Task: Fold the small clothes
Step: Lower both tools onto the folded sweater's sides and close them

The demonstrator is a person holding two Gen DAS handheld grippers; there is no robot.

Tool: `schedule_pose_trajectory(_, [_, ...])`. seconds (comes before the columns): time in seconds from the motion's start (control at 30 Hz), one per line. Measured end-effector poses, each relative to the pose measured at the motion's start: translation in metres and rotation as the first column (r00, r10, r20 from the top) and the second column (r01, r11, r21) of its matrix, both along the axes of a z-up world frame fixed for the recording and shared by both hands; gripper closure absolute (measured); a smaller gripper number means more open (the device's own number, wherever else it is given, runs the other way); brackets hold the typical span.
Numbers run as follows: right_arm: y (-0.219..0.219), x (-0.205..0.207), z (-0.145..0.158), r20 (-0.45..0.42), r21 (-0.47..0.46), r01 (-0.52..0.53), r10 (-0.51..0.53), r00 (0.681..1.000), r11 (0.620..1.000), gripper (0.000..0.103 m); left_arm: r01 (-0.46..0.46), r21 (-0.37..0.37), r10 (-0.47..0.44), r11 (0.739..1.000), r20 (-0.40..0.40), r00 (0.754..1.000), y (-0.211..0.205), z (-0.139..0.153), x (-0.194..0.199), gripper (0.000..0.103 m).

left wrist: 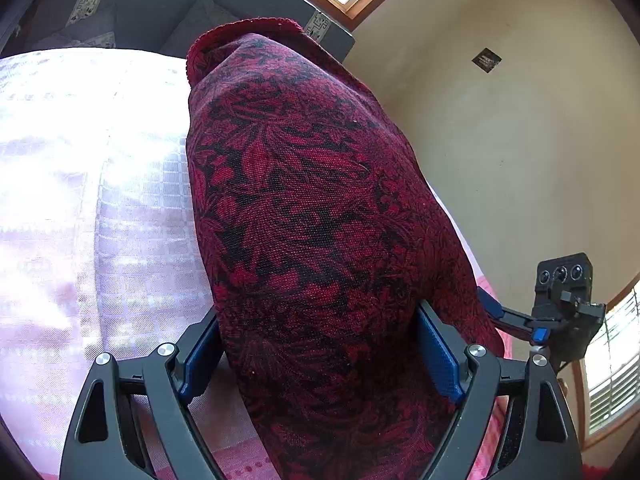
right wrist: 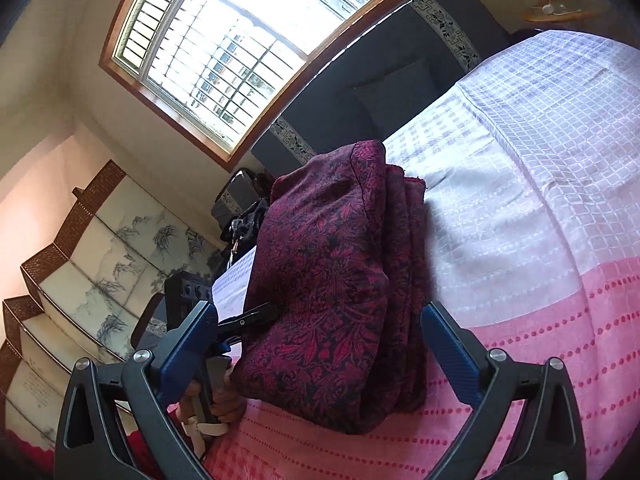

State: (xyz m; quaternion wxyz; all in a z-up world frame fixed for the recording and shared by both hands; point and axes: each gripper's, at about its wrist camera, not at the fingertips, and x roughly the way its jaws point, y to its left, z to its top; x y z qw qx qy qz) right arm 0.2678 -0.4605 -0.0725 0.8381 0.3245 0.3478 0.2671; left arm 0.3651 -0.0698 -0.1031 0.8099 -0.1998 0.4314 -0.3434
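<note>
A: Where is the cloth?

B: The dark red flowered cloth (right wrist: pixel 340 280) lies folded in a thick bundle on the bed cover (right wrist: pixel 520 200), at the edge where the white checks meet the pink band.

A: And the left tool?

B: The left tool (left wrist: pixel 320 344) tilts downward over the near end of the bundle. Its blue pads (left wrist: pixel 438 356) stand wide on either side of the cloth, which fills the gap between them; I cannot tell whether they press on it.

A: The right one?

B: The right tool (right wrist: pixel 320 344) points slightly downward at the bundle from the bed's edge. Its jaws stand wide with the cloth's end between them, the pads clear of it. In its view the person's hand (right wrist: pixel 224 400) grips the left tool's handle just beside the bundle.

A: Beyond that?

B: A barred window (right wrist: pixel 240 60) and a painted folding screen (right wrist: pixel 100 260).
</note>
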Motion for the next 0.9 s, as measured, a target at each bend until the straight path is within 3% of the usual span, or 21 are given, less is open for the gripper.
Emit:
schedule_pose_trajectory(0.27, [0.008, 0.068, -0.040, -0.148, 0.076, -0.103, 0.113, 0.982, 0.992, 0.001, -0.002, 0.006, 0.001, 1.000, 0.011, 1.000, -0.003, 0.001, -0.006, 0.016])
schedule_pose_trajectory(0.47, [0.033, 0.090, -0.047, -0.149, 0.042, -0.171, 0.176, 0.973, 0.984, 0.002, -0.001, 0.000, 0.001, 1.000, 0.011, 1.000, 0.001, 0.000, -0.007, 0.016])
schedule_pose_trajectory(0.67, [0.043, 0.113, -0.049, -0.126, 0.135, -0.229, 0.245, 0.961, 0.964, 0.001, -0.007, -0.012, 0.007, 1.000, 0.006, 1.000, 0.002, -0.002, -0.005, 0.016])
schedule_pose_trajectory(0.77, [0.046, 0.114, -0.049, -0.126, 0.092, -0.210, 0.221, 0.967, 0.973, 0.011, -0.004, -0.014, 0.004, 1.000, 0.007, 1.000, 0.002, -0.004, -0.004, 0.016])
schedule_pose_trajectory(0.83, [0.044, 0.116, -0.052, -0.138, 0.085, -0.204, 0.214, 0.967, 0.975, 0.025, -0.005, -0.013, 0.005, 1.000, 0.008, 1.000, 0.002, -0.004, -0.004, 0.016])
schedule_pose_trajectory(0.9, [0.042, 0.117, -0.054, -0.145, 0.091, -0.210, 0.221, 0.964, 0.974, 0.028, -0.006, -0.013, 0.006, 1.000, 0.008, 1.000, 0.002, -0.002, -0.004, 0.015])
